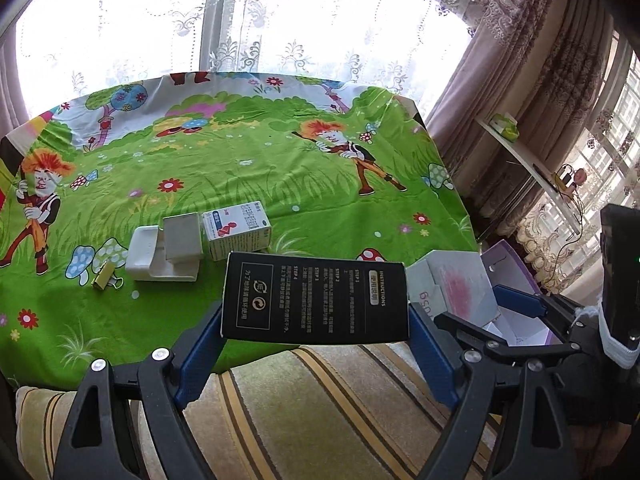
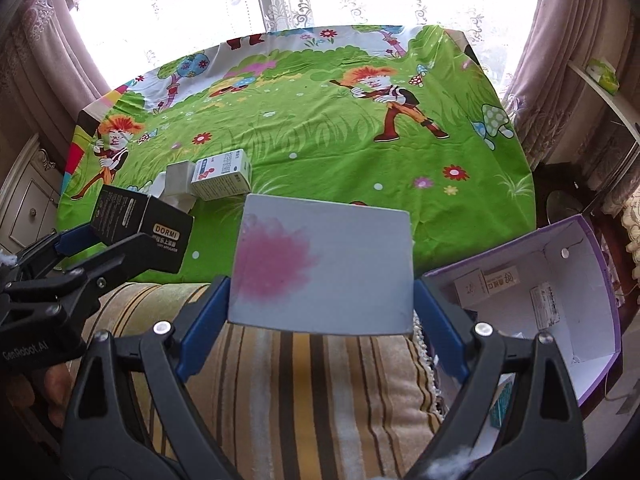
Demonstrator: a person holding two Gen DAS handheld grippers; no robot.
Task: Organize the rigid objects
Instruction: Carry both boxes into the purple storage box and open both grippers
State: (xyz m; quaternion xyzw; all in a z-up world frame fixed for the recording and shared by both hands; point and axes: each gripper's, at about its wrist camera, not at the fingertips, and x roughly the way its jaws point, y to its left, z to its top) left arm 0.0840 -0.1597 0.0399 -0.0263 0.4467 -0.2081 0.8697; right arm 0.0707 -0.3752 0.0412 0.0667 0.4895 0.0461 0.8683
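Through the left wrist camera I see my left claw [image 1: 316, 332] spread wide and clamped on a black box [image 1: 316, 298], its blue fingers [image 1: 200, 360] pressing both short ends. The box hangs over the near edge of the green cartoon tablecloth [image 1: 280, 152], above a striped cushion [image 1: 320, 408]. Four loose things remain on the cloth: one white medicine carton [image 1: 238, 230], one small grey box [image 1: 182, 236], one white plastic tray [image 1: 154, 258] and one yellow binder clip [image 1: 105, 276]. At the right I catch my right claw [image 1: 516, 312] with a pale card box [image 1: 460, 292].

Through the right wrist camera my right claw [image 2: 322, 308] is likewise wide and gripping that pale box [image 2: 324, 264] with the pink blot, one finger [image 2: 204, 328] on each side. It sits over the cushion [image 2: 312, 392], just left of one open purple-edged bin [image 2: 568, 280]. Inside the bin I count three small cartons clearly; more may lie below, I cannot tell. My left claw [image 2: 120, 236] holds the black box [image 2: 144, 228] at the left.
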